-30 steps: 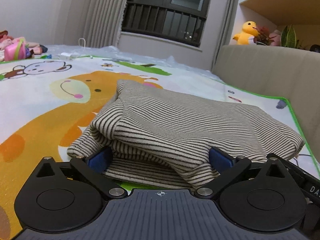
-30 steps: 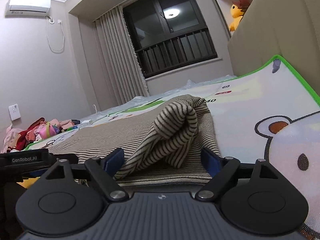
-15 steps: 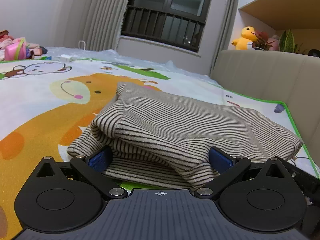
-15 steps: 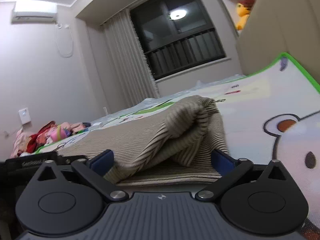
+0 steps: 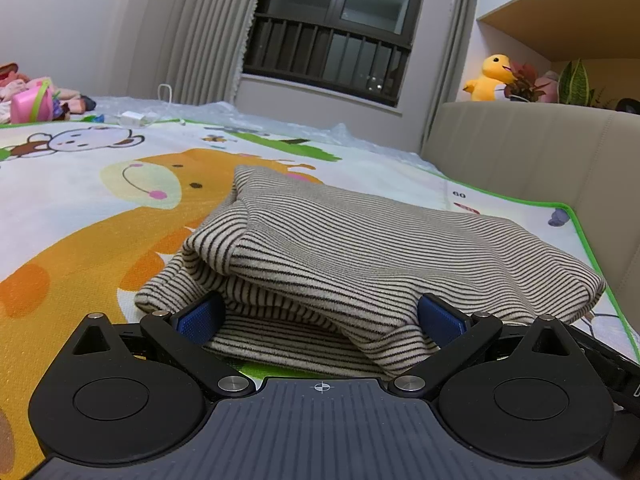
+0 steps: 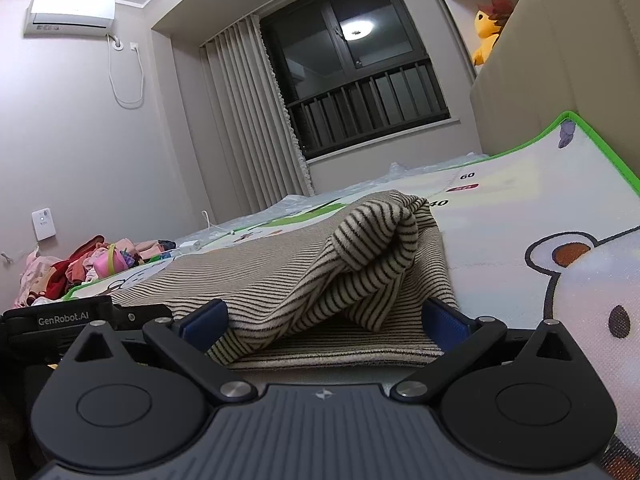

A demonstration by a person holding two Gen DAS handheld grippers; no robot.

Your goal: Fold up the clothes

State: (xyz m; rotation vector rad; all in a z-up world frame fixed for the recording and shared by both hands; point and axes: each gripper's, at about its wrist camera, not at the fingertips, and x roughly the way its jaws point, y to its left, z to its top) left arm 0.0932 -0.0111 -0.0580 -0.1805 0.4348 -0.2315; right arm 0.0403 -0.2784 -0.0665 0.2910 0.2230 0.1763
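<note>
The striped garment (image 5: 360, 248) lies folded in a soft bundle on the cartoon play mat (image 5: 80, 208), near the mat's green-edged right side and close to the beige sofa (image 5: 540, 152). Both hand-held tools sit low at its near edge. The left gripper (image 5: 320, 320) has its jaws spread wide, blue pads (image 5: 198, 316) on either side of a drooping fold, not pinching it. The right gripper (image 6: 324, 320) is also spread as wide as it goes, the cloth's rolled end (image 6: 372, 256) lying loose between its pads (image 6: 204, 318). Far off on the left a heap of colourful clothes (image 6: 80, 264) waits by the wall, and a yellow plush toy (image 5: 490, 78) sits on the ledge behind the sofa
</note>
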